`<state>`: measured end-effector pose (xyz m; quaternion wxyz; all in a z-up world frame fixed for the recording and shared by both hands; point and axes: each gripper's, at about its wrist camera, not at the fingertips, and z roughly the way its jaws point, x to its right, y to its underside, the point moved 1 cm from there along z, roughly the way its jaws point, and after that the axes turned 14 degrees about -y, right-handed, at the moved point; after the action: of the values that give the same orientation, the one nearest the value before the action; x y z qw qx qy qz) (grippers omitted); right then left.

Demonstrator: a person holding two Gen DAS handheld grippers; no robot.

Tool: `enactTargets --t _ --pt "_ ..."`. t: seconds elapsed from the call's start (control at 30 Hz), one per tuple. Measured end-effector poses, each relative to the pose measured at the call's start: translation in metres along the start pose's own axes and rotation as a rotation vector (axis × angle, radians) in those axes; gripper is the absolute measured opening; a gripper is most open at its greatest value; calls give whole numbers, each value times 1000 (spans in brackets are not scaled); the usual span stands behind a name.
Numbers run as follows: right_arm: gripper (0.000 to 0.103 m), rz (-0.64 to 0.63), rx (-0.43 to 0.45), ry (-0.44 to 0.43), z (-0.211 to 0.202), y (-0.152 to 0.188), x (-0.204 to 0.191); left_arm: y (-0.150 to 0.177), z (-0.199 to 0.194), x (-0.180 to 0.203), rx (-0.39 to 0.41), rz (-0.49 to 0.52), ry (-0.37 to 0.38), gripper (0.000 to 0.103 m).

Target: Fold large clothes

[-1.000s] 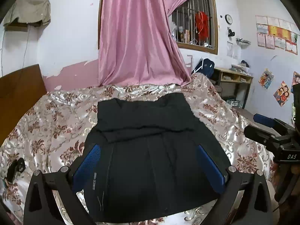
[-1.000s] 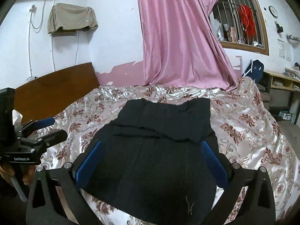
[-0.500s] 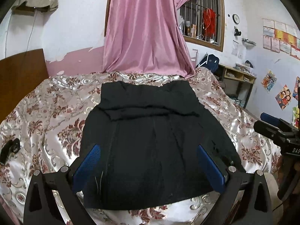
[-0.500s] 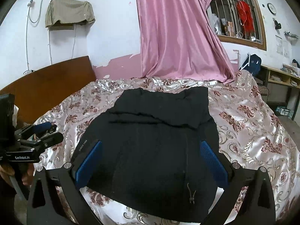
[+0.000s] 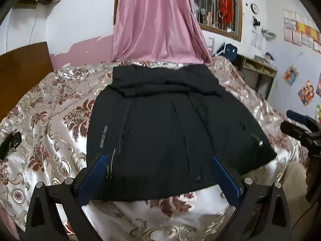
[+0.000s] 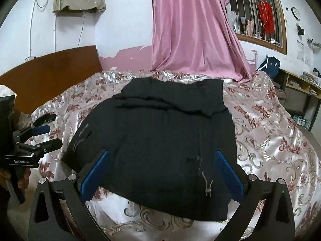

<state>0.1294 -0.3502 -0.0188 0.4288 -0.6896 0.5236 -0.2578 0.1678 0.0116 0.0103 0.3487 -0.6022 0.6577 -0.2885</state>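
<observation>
A large black jacket (image 5: 164, 124) lies folded flat on the bed, its hood end toward the far curtain; it also shows in the right wrist view (image 6: 160, 132). My left gripper (image 5: 158, 172) is open and empty, held above the jacket's near hem. My right gripper (image 6: 160, 170) is open and empty, also over the near hem, with a drawcord toggle (image 6: 207, 186) between its fingers. Each gripper shows at the edge of the other's view: the right one (image 5: 301, 128) and the left one (image 6: 34, 140).
The bed has a shiny floral cover (image 5: 50, 120) (image 6: 270, 132). A wooden headboard (image 6: 50, 68) stands at the left. A pink curtain (image 5: 158, 24) hangs behind. A desk with shelves (image 5: 258, 72) stands at the right. A small black object (image 5: 9, 143) lies on the cover.
Both grippers have drawn back and risen from the jacket, so more of the near hem and bed cover shows. Both stay open. The jacket has not moved.
</observation>
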Motion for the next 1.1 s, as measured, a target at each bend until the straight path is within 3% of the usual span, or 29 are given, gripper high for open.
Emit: enactTargets --t 0.23,0.5,0.83,1.1 --pt "101 -15 -42 6 8 19 -1 23 10 6 -44 71 -17 103" --pt "101 -8 -96 9 22 40 1 51 33 2 -147 55 -35 103" --pt "101 -38 -172 37 46 67 -6 70 47 2 -152 37 -102 103" --pt "101 -80 -216 111 62 87 -8 78 62 -2 -191 4 -104 103"
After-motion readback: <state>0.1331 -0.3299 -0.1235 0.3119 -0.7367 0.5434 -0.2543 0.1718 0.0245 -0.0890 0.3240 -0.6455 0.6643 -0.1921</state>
